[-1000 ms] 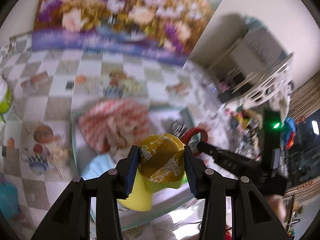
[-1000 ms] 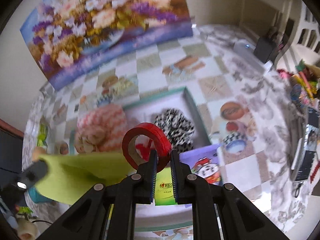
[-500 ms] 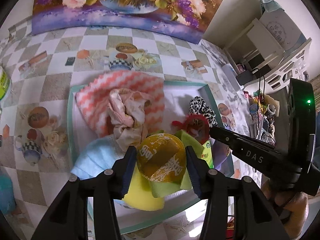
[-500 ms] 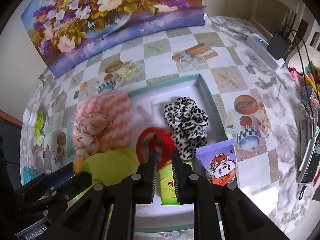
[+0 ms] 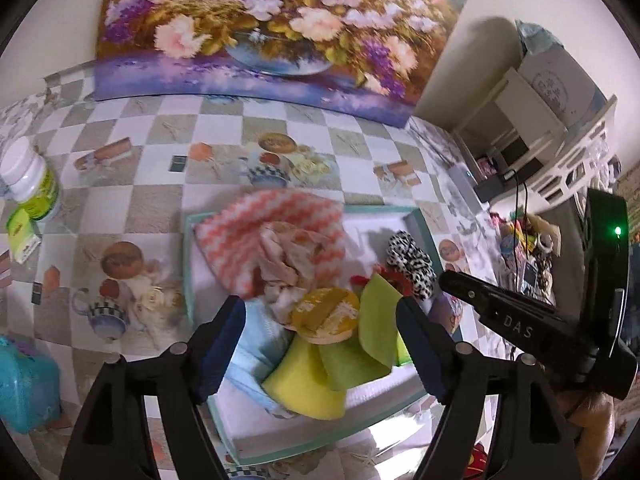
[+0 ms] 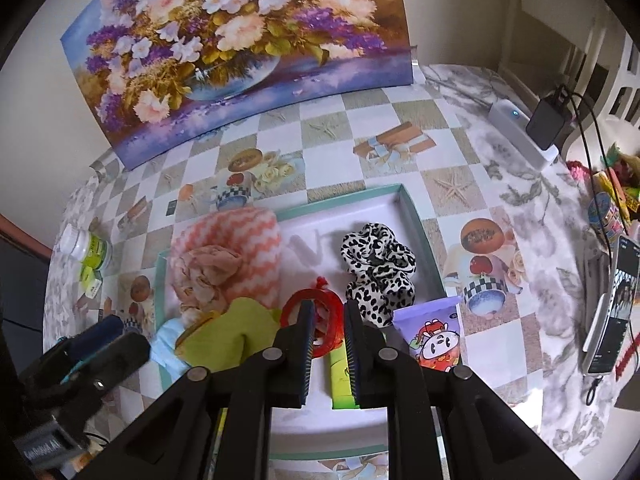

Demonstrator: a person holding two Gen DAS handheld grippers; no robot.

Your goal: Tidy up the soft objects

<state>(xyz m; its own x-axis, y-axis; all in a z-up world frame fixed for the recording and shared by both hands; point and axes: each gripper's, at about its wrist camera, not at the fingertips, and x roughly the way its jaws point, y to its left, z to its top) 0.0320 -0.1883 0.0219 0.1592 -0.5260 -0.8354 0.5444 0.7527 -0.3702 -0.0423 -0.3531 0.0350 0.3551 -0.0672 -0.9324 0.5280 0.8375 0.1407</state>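
A teal-rimmed white tray (image 5: 188, 264) (image 6: 416, 216) holds an orange zigzag cloth (image 5: 240, 232), a beige scarf (image 5: 288, 256), a leopard scrunchie (image 6: 376, 264) and blue, yellow and green cloths (image 5: 376, 328). A gold round pad (image 5: 326, 316) lies on the green and yellow cloths. My left gripper (image 5: 320, 336) hangs over it with its jaws opening wide, and the pads are clear of it. My right gripper (image 6: 326, 328) is shut to a narrow slit. Through that slit I see the red ring (image 6: 316, 308) lying in the tray. A purple packet (image 6: 432, 336) and a green packet (image 6: 340, 376) lie beside it.
A flower painting (image 5: 260, 28) leans against the wall behind the checked tablecloth. A white bottle (image 5: 32, 184) stands at the left and a turquoise object (image 5: 24, 388) at the near left. A power strip (image 6: 524, 132), a phone (image 6: 612, 304) and small clutter line the right edge.
My left jaws have spread wide and the gold pad they gripped now rests on the cloths. The red ring, held up by my right gripper a second ago, now lies in the tray.
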